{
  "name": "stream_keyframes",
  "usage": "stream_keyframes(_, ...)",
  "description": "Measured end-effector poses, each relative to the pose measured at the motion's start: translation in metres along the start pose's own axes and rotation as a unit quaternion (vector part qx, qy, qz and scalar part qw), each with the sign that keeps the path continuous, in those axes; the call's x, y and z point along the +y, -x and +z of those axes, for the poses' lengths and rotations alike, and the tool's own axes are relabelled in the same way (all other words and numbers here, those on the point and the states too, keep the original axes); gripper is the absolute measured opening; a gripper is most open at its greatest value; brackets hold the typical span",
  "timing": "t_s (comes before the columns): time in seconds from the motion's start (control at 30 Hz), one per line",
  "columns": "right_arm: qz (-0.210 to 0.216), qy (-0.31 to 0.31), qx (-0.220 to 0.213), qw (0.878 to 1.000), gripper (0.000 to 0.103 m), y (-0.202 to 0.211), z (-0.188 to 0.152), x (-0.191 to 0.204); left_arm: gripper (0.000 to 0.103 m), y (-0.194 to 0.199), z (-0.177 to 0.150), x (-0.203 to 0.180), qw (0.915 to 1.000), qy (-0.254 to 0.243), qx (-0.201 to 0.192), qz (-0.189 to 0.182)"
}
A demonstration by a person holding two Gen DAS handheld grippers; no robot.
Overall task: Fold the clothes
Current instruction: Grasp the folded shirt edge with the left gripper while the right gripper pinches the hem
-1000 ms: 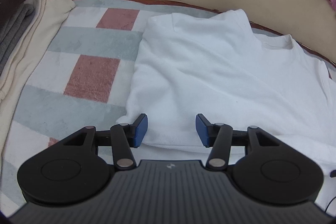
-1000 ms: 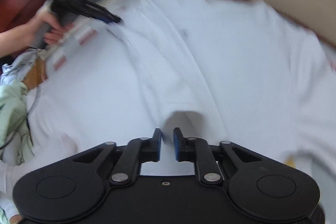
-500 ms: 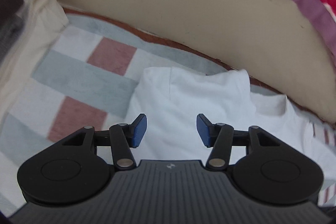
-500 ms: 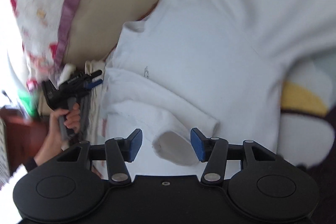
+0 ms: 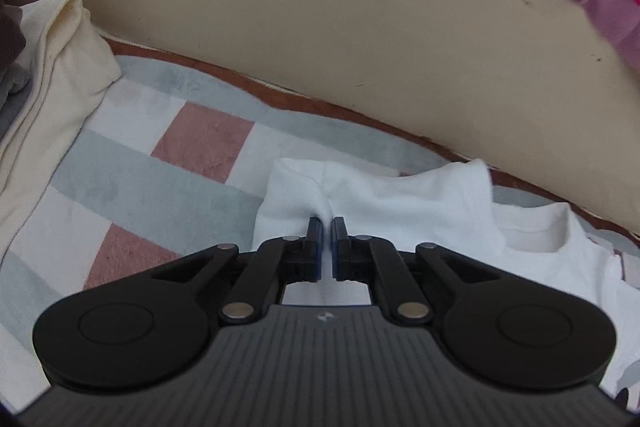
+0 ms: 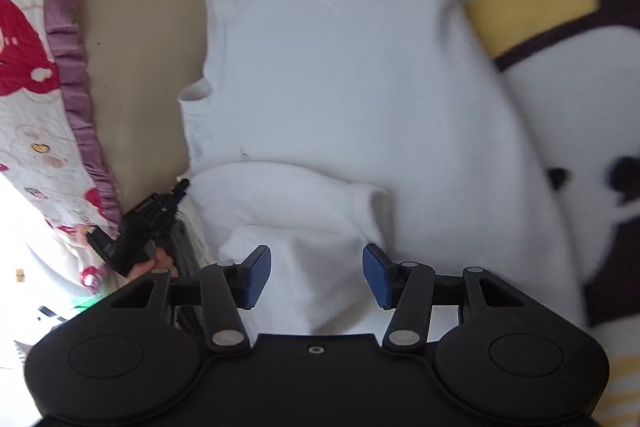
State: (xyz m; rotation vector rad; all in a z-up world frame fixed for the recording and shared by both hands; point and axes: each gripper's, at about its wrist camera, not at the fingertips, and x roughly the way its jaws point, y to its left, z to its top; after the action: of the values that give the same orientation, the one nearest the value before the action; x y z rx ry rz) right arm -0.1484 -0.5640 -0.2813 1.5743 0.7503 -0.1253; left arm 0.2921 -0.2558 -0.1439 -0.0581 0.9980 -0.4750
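A white cotton long-sleeved shirt (image 5: 404,199) is spread flat on a plush blanket checked in grey, white and dusty pink (image 5: 132,183), with its far edge close to a beige padded wall (image 5: 360,27). In the left wrist view the black two-finger left gripper (image 5: 326,227) is seen clenched on a pinched ridge of the shirt's fabric at its far left corner, the cloth being drawn up into a small fold between the blue-lined jaws. The ribbed collar (image 5: 536,231) is seen just to the right of that grasp. A cream folded garment (image 5: 52,83) lies at the far left on the blanket, well apart from the shirt, with darker folded clothes (image 5: 8,39) beside it at the picture's edge.

In the right wrist view the black right gripper (image 6: 316,275) is held released, its blue pads standing apart above the folded-over sleeve, whose cuff (image 6: 368,211) lies just beyond the right pad; no cloth is pressed between the jaws. The shirt (image 6: 340,75) fills the middle of this view. The left gripper (image 6: 182,185) is seen at the shirt's left edge, gripped by a hand (image 6: 154,263). A cartoon-printed fleece in white, yellow and dark brown (image 6: 560,107) lies along the shirt's right side, and a purple-frilled quilt with red print (image 6: 40,67) is seen at far left
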Motion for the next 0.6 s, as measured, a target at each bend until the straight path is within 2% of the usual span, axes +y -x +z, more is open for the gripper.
stream_keyframes(0.07, -0.009, 0.015, -0.008, 1.000, 0.058, -0.004, -0.002, 0.007, 0.004, 0.001, 0.000, 0.002, 0.9999, 0.013, -0.001, 0.000)
stream_keyframes(0.17, -0.074, 0.100, -0.031, 0.992, 0.054, 0.000, -0.012, 0.035, 0.004, 0.006, 0.001, 0.009, 0.9993, 0.036, -0.008, -0.009)
stream_keyframes(0.23, -0.128, 0.182, -0.054, 0.974, 0.055, 0.009, -0.022, 0.056, 0.004, 0.012, 0.003, 0.013, 0.9983, 0.051, -0.019, -0.021)
stream_keyframes(0.3, -0.174, 0.254, -0.079, 0.948, 0.055, 0.015, -0.034, 0.072, 0.004, 0.014, 0.005, 0.015, 0.9975, 0.061, -0.021, -0.030)
stream_keyframes(0.37, -0.205, 0.291, -0.086, 0.930, 0.055, 0.012, -0.038, 0.075, 0.004, 0.011, 0.003, 0.015, 0.9979, 0.057, -0.015, -0.027)
stream_keyframes(0.43, -0.218, 0.306, -0.070, 0.924, 0.054, 0.000, -0.037, 0.070, 0.004, 0.007, 0.000, 0.013, 0.9984, 0.051, -0.009, -0.022)
stream_keyframes(0.47, -0.218, 0.314, -0.075, 0.921, 0.053, -0.003, -0.038, 0.068, 0.004, 0.006, -0.001, 0.013, 0.9984, 0.052, -0.009, -0.023)
stream_keyframes(0.5, -0.219, 0.333, -0.087, 0.913, 0.036, -0.007, -0.041, 0.070, 0.004, 0.006, -0.002, 0.013, 0.9983, 0.052, -0.009, -0.023)
stream_keyframes(0.53, -0.233, 0.353, -0.086, 0.902, 0.007, -0.014, -0.042, 0.074, 0.004, 0.007, -0.001, 0.013, 0.9984, 0.051, -0.011, -0.023)
stream_keyframes(0.6, -0.258, 0.407, -0.103, 0.870, 0.006, -0.018, -0.045, 0.089, 0.004, 0.010, 0.001, 0.012, 0.9984, 0.049, -0.017, -0.023)
